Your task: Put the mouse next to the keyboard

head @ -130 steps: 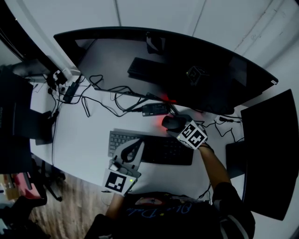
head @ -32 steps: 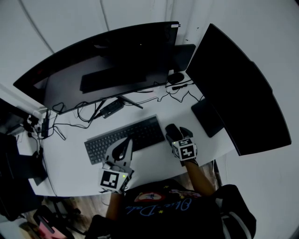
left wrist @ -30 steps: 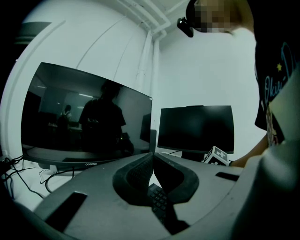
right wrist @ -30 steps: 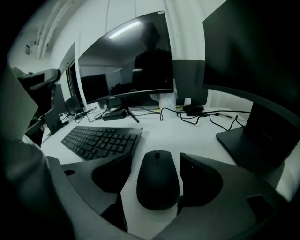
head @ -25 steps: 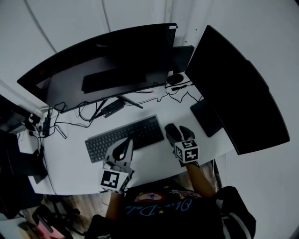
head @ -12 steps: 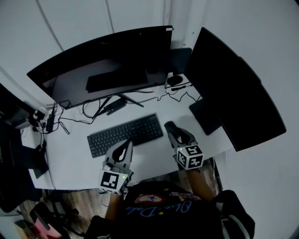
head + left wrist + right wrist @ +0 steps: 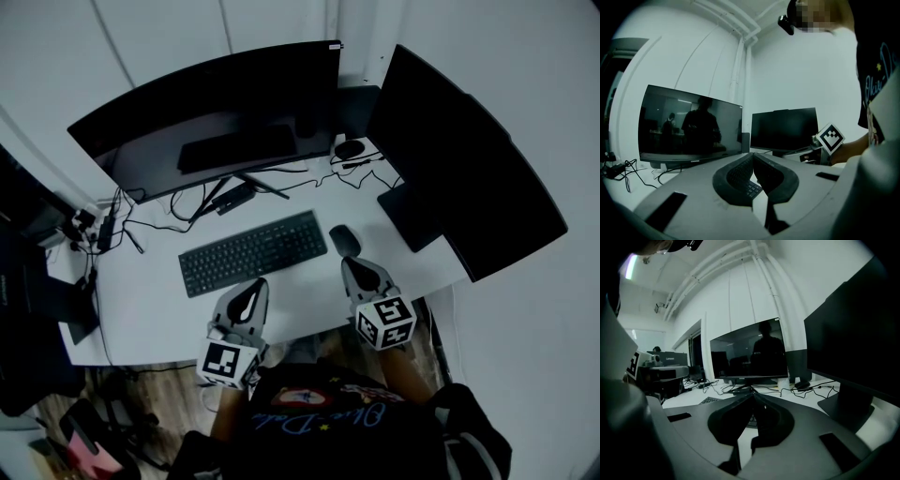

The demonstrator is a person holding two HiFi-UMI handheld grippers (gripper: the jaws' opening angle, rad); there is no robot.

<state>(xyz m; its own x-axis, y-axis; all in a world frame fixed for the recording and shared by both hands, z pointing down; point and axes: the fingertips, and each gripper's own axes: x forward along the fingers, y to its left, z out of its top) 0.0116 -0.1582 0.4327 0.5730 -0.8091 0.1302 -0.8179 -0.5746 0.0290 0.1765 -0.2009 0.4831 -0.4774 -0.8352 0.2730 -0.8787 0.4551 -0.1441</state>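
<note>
Looks done: mouse (image 7: pixel 344 241) flat on the desk (image 7: pixel 305 298), just right of keyboard (image 7: pixel 253 251), narrow gap, not touching. Right gripper (image 7: pixel 354 265) off keyboard's front-right corner, just short of the mouse and clear of it, jaws closing with tips already together on nothing. Left gripper (image 7: pixel 254 285) at keyboard's front edge, jaws pressed together, empty too.

Step in hand, by the look of it: clean back-off. Pull the right gripper straight away from keyboard toward the desk edge, with no sideways sweep that could clip the mouse. Keep the left one off the keys. Probably no re-grip needed.
</note>
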